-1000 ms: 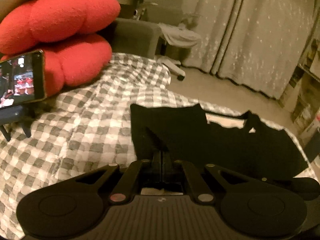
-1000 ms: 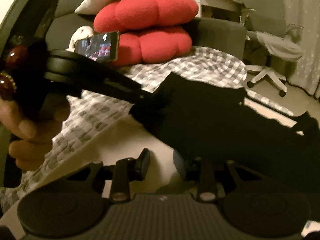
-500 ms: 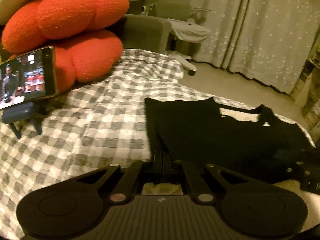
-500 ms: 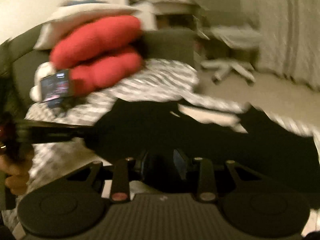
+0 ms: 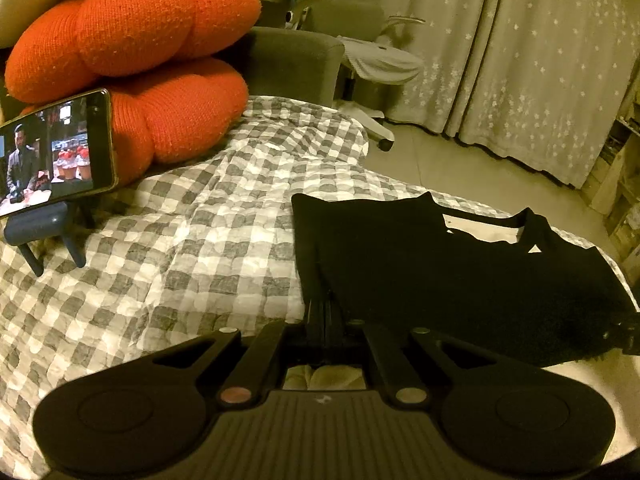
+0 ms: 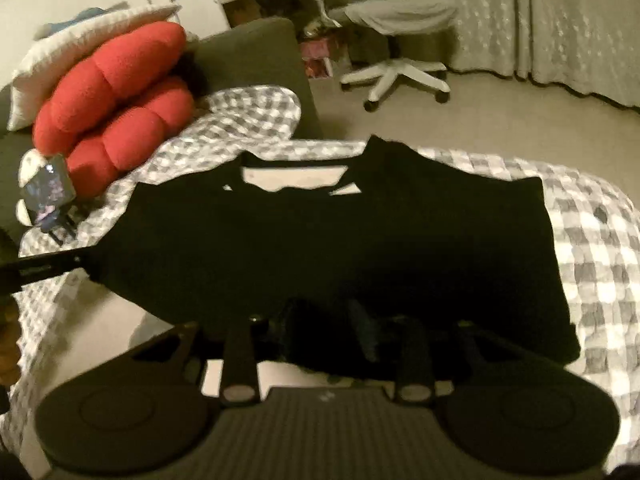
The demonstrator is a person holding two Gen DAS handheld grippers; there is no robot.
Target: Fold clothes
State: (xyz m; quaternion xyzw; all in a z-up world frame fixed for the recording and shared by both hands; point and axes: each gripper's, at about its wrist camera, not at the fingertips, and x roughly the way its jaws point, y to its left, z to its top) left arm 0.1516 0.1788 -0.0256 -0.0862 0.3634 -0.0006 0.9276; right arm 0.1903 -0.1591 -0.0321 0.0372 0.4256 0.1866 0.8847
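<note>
A black shirt (image 5: 440, 264) lies spread on the grey checked bedspread (image 5: 192, 248), collar toward the far side. My left gripper (image 5: 325, 312) is shut on the shirt's near left edge, its fingers pressed together. In the right wrist view the same shirt (image 6: 340, 240) fills the middle, and my right gripper (image 6: 325, 330) is open at its near hem, with dark cloth lying between the two fingers. The left gripper's finger (image 6: 44, 268) reaches the shirt's left corner there. A bit of the right gripper (image 5: 626, 334) shows at the left wrist view's right edge.
Red cushions (image 5: 140, 64) and a phone on a small stand (image 5: 52, 160) sit at the head of the bed. A grey sofa arm (image 5: 288, 60), an office chair (image 6: 400, 40) and starred curtains (image 5: 540, 60) stand beyond. A person's hand (image 6: 8, 328) shows at far left.
The right gripper has swung round from the shirt's left side to its near hem, staying open. The left gripper stays shut on the edge, and the shirt now lies lower and flatter.
</note>
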